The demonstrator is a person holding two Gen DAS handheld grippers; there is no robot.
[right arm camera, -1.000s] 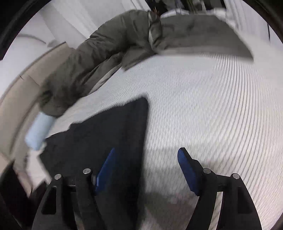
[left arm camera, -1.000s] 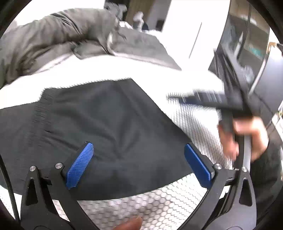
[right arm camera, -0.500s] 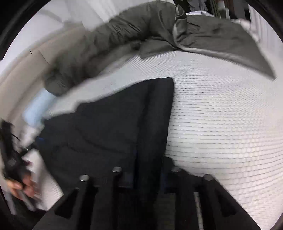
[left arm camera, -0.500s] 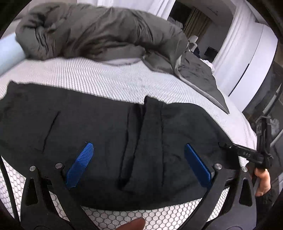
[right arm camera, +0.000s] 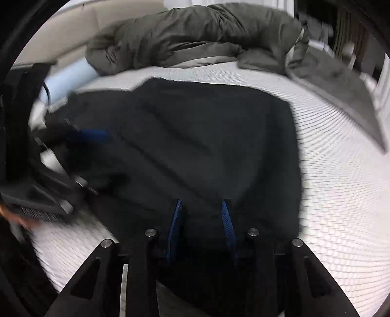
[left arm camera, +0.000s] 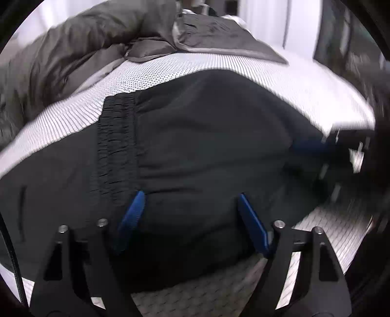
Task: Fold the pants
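Black pants (left arm camera: 207, 146) lie spread on the white mattress (left arm camera: 280, 78), their gathered waistband (left arm camera: 117, 146) left of centre. My left gripper (left arm camera: 192, 214) is low over the cloth beside the waistband. Its jaws are closing, cloth bulges between the blue pads (left arm camera: 131, 214), and they do not pinch it. In the right wrist view the pants (right arm camera: 207, 136) fill the middle. My right gripper (right arm camera: 201, 226) is shut on a bunched fold at their near edge. The other gripper shows as a blur at the side of each view: the right gripper (left arm camera: 314, 148), the left gripper (right arm camera: 58, 175).
A grey duvet (right arm camera: 195, 36) is heaped along the far side of the mattress (right arm camera: 341, 195). A pale blue pillow (right arm camera: 68, 80) lies at the far left below a beige headboard (right arm camera: 109, 22). Dark furniture (left arm camera: 353, 36) stands past the bed's right edge.
The left gripper has dropped closer to the pants beside the waistband and its jaws have narrowed. The right gripper's jaws went from wide to narrow on the cloth, and its view has rolled.
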